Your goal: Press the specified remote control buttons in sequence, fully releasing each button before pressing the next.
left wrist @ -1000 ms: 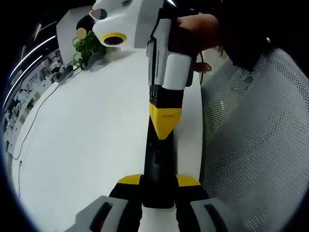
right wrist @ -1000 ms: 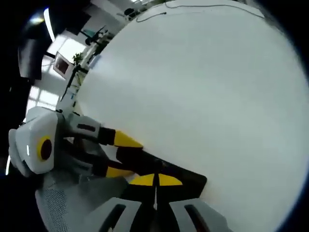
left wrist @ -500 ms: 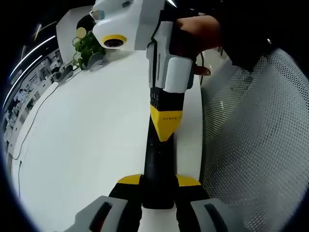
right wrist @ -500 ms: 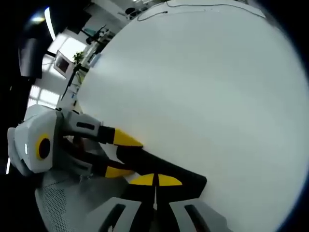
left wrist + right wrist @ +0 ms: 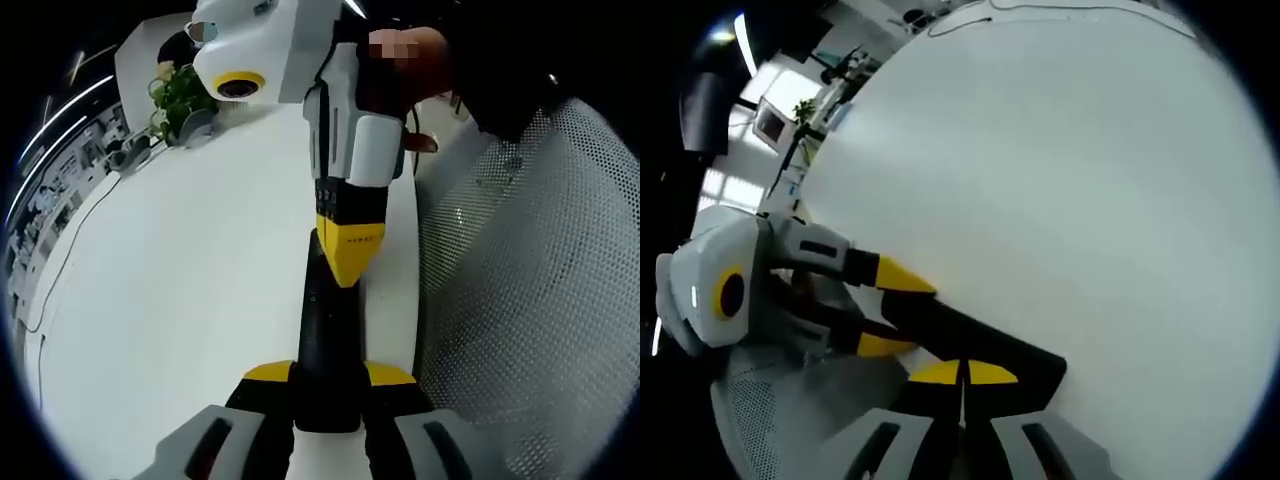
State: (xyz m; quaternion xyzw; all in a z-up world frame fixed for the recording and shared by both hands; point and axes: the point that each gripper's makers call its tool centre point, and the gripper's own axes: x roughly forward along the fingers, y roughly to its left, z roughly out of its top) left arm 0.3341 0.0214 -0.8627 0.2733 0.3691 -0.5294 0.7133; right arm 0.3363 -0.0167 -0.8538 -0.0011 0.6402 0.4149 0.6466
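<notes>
Slid a little nearer along the black remote control (image 5: 325, 340), the right gripper (image 5: 350, 262) with jaws closed, yellow tip touching its face. Clamped by the left gripper (image 5: 328, 375) at the near end, lying by the white tabletop (image 5: 180, 300) edge beside a mesh chair (image 5: 530, 300). Broad bare surface beyond; potted plant (image 5: 180, 95) far off.
</notes>
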